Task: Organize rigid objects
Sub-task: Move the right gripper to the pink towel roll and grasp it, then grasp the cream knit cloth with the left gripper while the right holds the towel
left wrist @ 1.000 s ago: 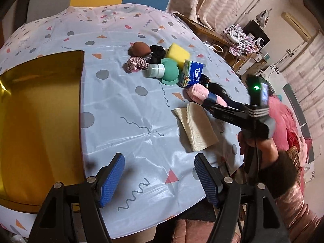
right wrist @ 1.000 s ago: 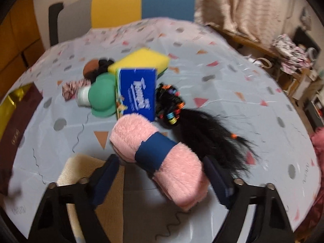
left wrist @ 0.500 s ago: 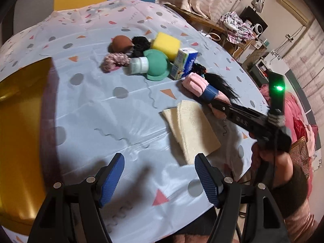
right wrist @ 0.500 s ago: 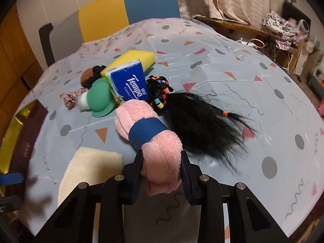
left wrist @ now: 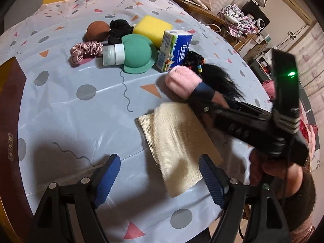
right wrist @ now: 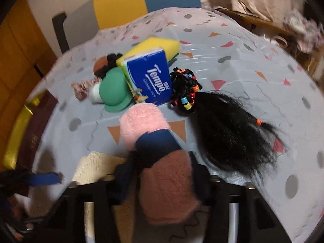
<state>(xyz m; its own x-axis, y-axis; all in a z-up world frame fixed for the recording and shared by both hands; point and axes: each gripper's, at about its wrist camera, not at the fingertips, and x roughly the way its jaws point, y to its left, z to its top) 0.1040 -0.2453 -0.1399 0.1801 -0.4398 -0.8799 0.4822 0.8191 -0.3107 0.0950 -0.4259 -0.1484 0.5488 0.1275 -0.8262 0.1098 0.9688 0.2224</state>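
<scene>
A pink towel roll (right wrist: 141, 121) with a dark blue band lies on the patterned tablecloth (left wrist: 60, 105). My right gripper (right wrist: 162, 172) has the roll's near end between its fingers; the pads still press on it while the jaws are opening. In the left wrist view the same right gripper (left wrist: 210, 101) reaches in from the right, held by a hand. My left gripper (left wrist: 159, 160) is open and holds nothing, low over the near end of a folded cream cloth (left wrist: 178, 137). Behind the roll stands a blue Tempo tissue pack (right wrist: 149, 79).
Clustered at the back are a green hat-shaped piece (left wrist: 137, 54), a white jar (left wrist: 112, 53), a yellow sponge (left wrist: 151, 27), a brown ball (left wrist: 97, 29) and two scrunchies. A black hairpiece with beads (right wrist: 222, 125) lies right of the roll. A gold-edged box (right wrist: 18, 137) sits at the left.
The right gripper went from open around the pink roll to shut on its near end, then tilted. The left gripper moved right and lower, from beside the gold box to the cream cloth.
</scene>
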